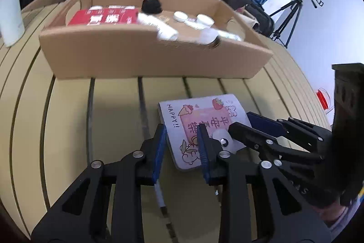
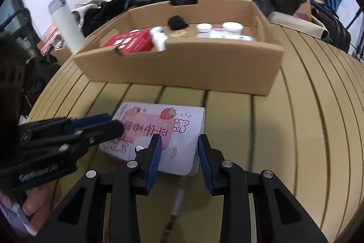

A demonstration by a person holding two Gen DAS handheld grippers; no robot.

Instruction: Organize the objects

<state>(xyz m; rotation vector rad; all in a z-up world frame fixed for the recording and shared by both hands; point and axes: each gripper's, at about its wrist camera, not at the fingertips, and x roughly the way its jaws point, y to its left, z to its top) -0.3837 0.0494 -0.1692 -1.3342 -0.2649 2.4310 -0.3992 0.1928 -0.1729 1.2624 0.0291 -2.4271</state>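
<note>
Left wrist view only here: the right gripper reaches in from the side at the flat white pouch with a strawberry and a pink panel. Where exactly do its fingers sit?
Observer: The right gripper straddles the near right corner of the flat white pouch. One finger is over the cover and the other is just outside the edge.
Operator: The tall white cylinder left of the open cardboard tray is cut off for me. What is it?
Observer: It has a grey cap on top. It looks like a flask, standing upright beside the tray's left wall.
</note>
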